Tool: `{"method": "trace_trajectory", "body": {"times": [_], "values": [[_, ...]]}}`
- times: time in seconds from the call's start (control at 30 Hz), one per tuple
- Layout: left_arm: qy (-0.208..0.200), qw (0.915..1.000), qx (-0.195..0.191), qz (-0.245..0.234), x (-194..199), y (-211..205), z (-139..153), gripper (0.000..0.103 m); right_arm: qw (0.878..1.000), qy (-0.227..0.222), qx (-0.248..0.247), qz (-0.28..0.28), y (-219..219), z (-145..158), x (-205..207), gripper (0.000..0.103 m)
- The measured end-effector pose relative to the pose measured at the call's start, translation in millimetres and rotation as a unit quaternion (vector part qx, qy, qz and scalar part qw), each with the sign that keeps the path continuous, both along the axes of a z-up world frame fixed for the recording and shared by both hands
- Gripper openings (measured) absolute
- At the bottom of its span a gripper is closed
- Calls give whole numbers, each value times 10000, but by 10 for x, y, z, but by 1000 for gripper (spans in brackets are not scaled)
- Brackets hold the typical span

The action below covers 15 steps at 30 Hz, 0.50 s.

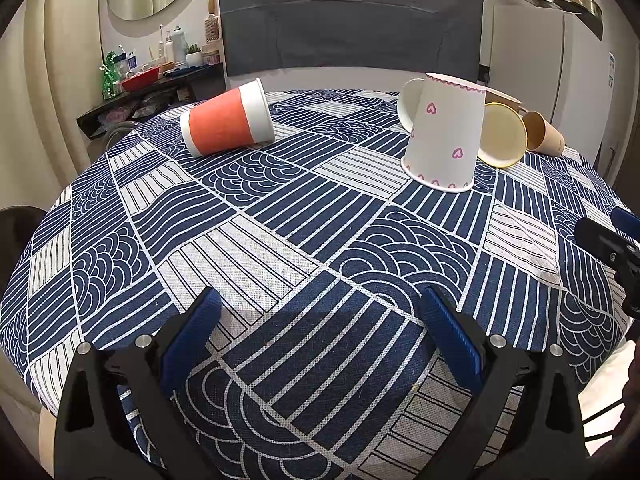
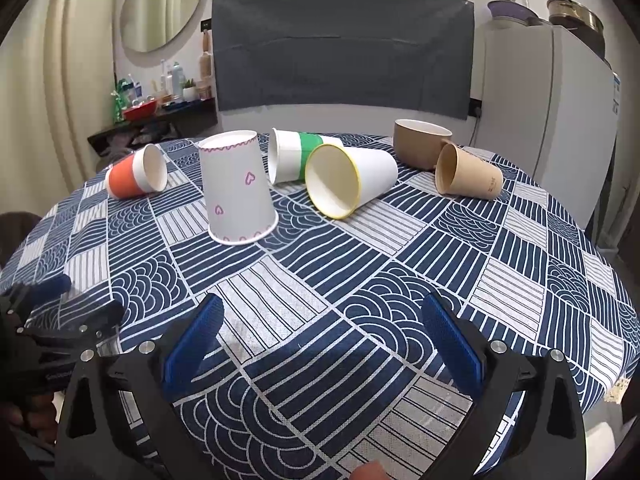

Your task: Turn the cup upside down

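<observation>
A white paper cup with pink hearts (image 1: 444, 132) (image 2: 238, 188) stands upside down, rim on the cloth. An orange-banded cup (image 1: 228, 118) (image 2: 136, 174) lies on its side at the far left. A yellow-rimmed white cup (image 2: 348, 180) (image 1: 502, 136), a green-banded cup (image 2: 298, 154) and a tan kraft cup (image 2: 466, 172) (image 1: 544, 134) also lie on their sides. A brown cup (image 2: 420, 142) stands upright at the back. My left gripper (image 1: 320, 300) and right gripper (image 2: 320, 304) are both open and empty, low over the near cloth, well short of the cups.
The round table has a blue and white patterned cloth (image 1: 280, 208) (image 2: 400, 264). A dark chair back (image 1: 348, 16) (image 2: 344, 52) stands behind it. A fridge (image 2: 560, 120) is at the right, a cluttered shelf (image 1: 148, 76) at the left. The left gripper's body shows in the right wrist view (image 2: 52, 320).
</observation>
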<state>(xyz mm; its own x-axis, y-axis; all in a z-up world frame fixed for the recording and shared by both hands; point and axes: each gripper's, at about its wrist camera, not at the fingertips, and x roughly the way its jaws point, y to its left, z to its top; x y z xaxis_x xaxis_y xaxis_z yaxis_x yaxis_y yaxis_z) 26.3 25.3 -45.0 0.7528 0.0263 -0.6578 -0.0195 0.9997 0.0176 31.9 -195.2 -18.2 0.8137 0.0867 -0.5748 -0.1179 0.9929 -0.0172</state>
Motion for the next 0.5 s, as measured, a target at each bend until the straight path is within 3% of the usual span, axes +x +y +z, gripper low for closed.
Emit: {"method": "trace_trajectory", "body": {"times": [0.5], "values": [[27,10000,-8,15,8,7,10,97,10000,51,36,-13,-23,-31,11,95]]}}
